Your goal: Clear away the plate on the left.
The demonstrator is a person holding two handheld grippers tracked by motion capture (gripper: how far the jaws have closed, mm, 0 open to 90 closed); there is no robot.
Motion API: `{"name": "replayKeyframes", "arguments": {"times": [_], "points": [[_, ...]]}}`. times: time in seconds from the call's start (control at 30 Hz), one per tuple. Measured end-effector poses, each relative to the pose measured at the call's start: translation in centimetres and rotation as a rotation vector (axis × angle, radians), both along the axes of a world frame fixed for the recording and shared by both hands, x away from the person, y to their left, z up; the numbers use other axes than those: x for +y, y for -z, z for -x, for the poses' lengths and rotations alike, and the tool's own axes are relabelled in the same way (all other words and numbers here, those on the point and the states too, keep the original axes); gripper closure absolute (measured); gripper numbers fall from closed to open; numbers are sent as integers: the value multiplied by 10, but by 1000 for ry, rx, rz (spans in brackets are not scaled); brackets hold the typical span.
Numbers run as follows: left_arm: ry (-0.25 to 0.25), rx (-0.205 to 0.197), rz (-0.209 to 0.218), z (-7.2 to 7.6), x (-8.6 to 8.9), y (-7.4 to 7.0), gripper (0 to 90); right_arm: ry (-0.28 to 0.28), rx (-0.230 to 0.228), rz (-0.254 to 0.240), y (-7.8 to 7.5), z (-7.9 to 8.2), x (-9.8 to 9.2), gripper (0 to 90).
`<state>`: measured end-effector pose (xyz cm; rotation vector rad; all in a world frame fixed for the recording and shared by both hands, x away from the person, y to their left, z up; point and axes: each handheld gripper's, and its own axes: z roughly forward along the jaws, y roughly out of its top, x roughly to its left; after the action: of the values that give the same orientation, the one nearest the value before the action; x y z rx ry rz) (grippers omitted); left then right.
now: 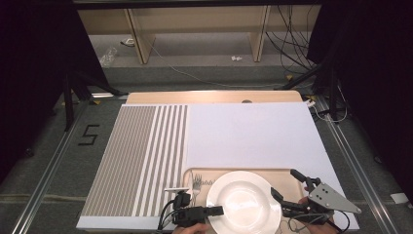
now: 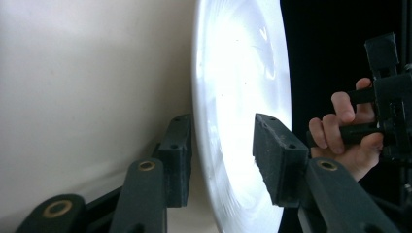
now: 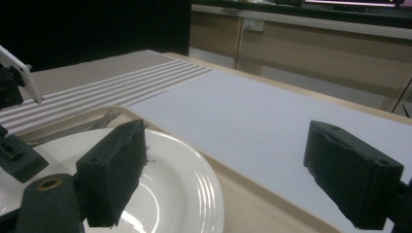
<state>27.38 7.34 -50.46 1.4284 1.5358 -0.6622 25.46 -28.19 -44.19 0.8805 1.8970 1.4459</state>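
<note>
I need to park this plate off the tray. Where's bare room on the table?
The plain white mat, between the striped mat and the table's right edge, is bare. The tray is crowded: plate, fork, both tongs.

Grey carpet floor, wooden shelving behind (cables trailing), dark curtains either side.

White plate rim between left gripper jaws, pads apart; hand holding right gripper beyond
</note>
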Motion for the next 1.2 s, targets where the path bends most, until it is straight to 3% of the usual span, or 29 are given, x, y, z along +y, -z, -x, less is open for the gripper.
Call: {"name": "replayKeyframes", "arguments": {"times": [0.17, 0.3, 0.4, 0.57, 0.67, 0.87, 1.0, 1.2], "points": [[16, -12, -13, -3, 4, -5, 517, 0, 1, 0, 0, 0, 0, 165], [31, -45, -29, -6, 9, -11, 494, 0, 1, 0, 0, 0, 0, 165], [42, -65, -16, -8, 13, -15, 477, 0, -1, 0, 0, 0, 0, 165], [53, -99, -55, -11, 17, -20, 440, -1, 3, -2, 0, 0, 0, 165], [47, -157, -117, -13, 22, -26, 421, -3, 4, -2, 0, 0, 0, 165], [44, -214, -169, -17, 32, -35, 388, -5, 7, 0, 1, 0, 1, 165], [45, -248, -181, -18, 35, -39, 380, -7, 9, -2, 0, 0, 0, 165], [39, -338, -231, -19, 41, -50, 366, -7, 11, -2, 0, 0, 0, 165]]}}
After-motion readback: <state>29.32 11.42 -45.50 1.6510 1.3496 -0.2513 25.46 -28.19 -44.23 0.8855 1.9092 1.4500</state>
